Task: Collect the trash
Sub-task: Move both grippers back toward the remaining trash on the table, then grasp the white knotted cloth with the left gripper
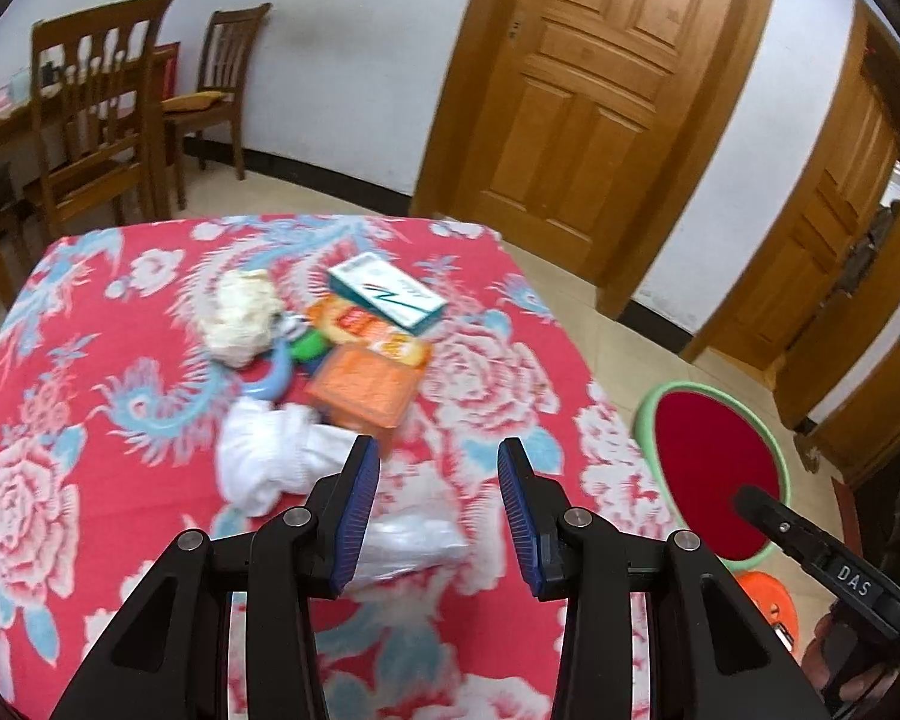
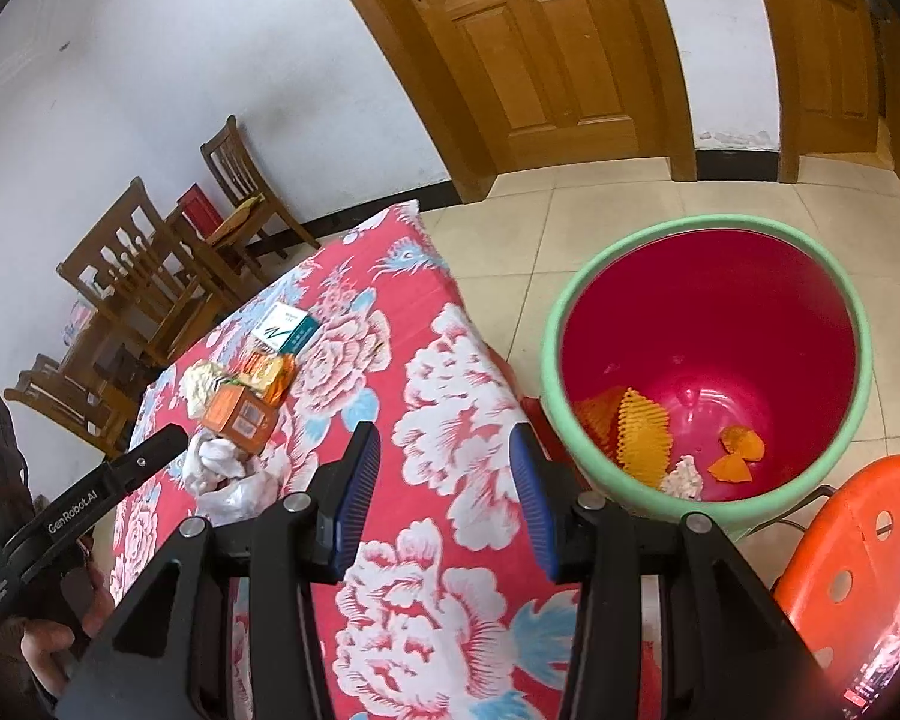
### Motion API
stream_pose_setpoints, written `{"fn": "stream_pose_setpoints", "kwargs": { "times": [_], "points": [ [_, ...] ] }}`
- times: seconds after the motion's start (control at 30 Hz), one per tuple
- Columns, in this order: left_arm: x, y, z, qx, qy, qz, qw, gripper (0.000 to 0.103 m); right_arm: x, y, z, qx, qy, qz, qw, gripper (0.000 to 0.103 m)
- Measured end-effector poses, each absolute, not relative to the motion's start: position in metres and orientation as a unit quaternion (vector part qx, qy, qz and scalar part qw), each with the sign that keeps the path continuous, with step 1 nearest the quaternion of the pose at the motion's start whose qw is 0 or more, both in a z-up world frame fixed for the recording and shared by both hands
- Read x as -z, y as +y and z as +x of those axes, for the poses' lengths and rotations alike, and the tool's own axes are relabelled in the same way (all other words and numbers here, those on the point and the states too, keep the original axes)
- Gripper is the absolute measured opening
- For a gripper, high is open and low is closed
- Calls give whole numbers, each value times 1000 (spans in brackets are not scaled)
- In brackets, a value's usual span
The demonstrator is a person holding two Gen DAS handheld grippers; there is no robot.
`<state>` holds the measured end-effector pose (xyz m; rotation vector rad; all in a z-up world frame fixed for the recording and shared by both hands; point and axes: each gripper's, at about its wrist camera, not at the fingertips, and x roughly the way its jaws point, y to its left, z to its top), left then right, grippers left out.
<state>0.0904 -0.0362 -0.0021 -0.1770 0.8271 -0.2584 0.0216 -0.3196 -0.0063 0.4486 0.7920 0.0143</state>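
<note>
Clear plastic wrapper (image 1: 411, 543) lies on the bench (image 1: 90, 360) between the left gripper's (image 1: 439, 516) released jaws; right gripper (image 2: 444, 501) jaws gape, empty.

One red floral table (image 1: 78, 420), one teal-and-white box (image 1: 387, 293), one orange box (image 1: 363, 391), one orange snack packet (image 1: 369, 329), two white crumpled wads (image 1: 270, 456), one clear plastic bag (image 1: 408, 543), one green-rimmed red bin (image 2: 705, 360), one orange stool (image 2: 858, 546), two wooden doors (image 1: 576, 84), at least three wooden chairs (image 1: 99, 102), two grippers (image 1: 438, 516).

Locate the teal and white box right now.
The teal and white box lies on the floral tablecloth at the far end of the trash pile, just beyond the orange snack packet, in both wrist views.
</note>
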Motion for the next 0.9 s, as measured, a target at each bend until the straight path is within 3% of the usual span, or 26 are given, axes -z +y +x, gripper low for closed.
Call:
{"fn": "stream_pose_setpoints", "kwargs": {
  "times": [0.43,0.53,0.9],
  "points": [
    [24,10,104,77,420,-97,899,42,13,-286,32,-20,400,195,895,46],
    [32,16,110,73,431,-98,894,48,14,-282,35,-20,404,192,894,46],
    [55,19,129,76,453,-103,882,49,21,-271,42,-19,418,180,890,46]
  ]
}}
